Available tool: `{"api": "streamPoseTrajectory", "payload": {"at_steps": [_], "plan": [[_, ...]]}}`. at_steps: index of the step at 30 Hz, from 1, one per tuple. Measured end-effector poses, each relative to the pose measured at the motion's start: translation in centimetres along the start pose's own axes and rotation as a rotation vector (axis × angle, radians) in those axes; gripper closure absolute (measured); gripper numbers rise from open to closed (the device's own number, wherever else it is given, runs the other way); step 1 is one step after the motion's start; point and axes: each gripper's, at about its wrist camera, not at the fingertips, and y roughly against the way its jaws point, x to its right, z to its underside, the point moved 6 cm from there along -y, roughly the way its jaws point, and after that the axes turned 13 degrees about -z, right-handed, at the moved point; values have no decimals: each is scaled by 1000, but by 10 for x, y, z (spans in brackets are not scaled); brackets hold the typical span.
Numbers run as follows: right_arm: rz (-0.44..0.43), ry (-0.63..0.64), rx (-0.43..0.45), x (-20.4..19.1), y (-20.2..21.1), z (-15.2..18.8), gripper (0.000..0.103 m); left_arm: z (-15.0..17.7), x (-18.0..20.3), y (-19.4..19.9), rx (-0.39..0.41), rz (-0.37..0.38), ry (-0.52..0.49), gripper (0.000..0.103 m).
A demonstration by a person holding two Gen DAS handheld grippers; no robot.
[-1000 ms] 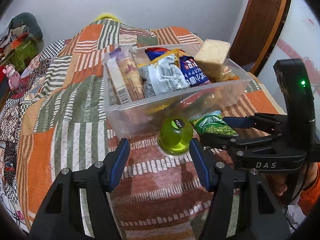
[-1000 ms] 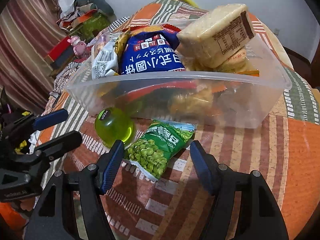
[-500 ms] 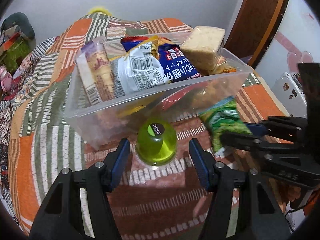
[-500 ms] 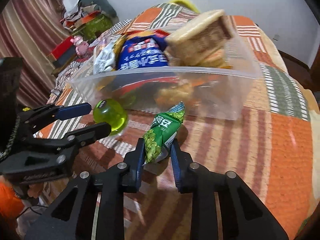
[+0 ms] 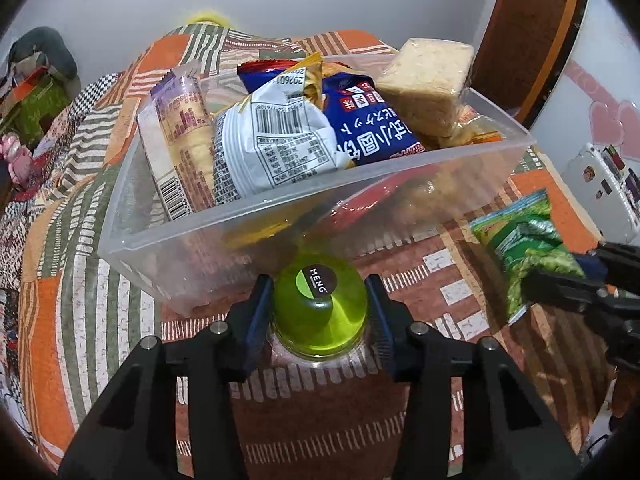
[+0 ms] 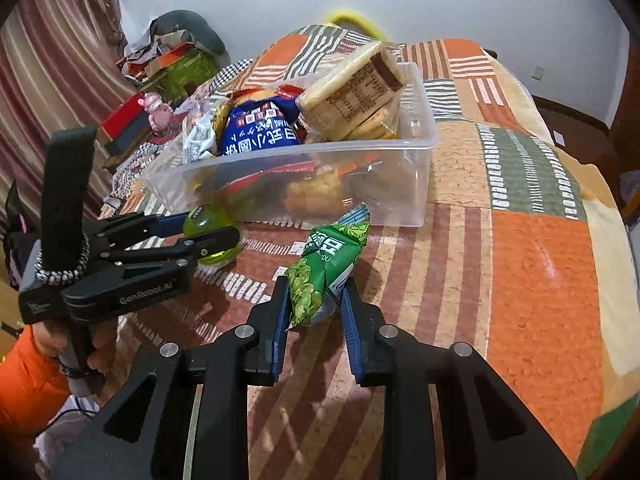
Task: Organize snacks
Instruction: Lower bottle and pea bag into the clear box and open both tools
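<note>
Green jelly cup sits on the bed, at 6 o'clock of the clear bin, clamped between the left tongs. Right tongs are closed on the green pea packet, held at 6 o'clock of the bin.

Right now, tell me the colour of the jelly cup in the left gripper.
Translucent yellow-green jelly cup, with a dark round label on top; clearest in the left wrist view.

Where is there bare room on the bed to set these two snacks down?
The widest bare quilt lies right of the clear bin, out to the bed's edge. The strip in front of the bin is crowded by the left gripper on the green jelly cup and the pea packet. The bin is heaped.
</note>
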Motion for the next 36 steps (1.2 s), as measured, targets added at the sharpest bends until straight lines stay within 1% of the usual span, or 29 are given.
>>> {"api": "streamPoseTrajectory", "payload": {"at_steps": [4, 7, 11, 14, 21, 28, 33, 36], "plan": [[-4, 5, 25, -1, 9, -3, 80, 6, 4, 11, 6, 10, -12, 57], [-3, 10, 47, -3, 15, -7, 80, 8, 5, 24, 23, 13, -26, 57], [-9, 21, 85, -8, 26, -17, 80, 4, 0, 44, 54, 20, -15, 57], [-13, 34, 110, -12, 31, -26, 80, -2, -7, 62, 87, 23, 3, 57], [-21, 67, 160, -21, 31, -55, 80, -35, -26, 91, 177, 16, 47, 57], [-23, 108, 193, -28, 20, -90, 80, -68, -41, 89, 215, -12, 82, 57], [-10, 125, 194, -27, 6, -111, 80, -87, -49, 75, 215, -14, 109, 57], [1, 124, 189, -24, -3, -121, 80, -96, -50, 65, 217, -31, 108, 57]]}}
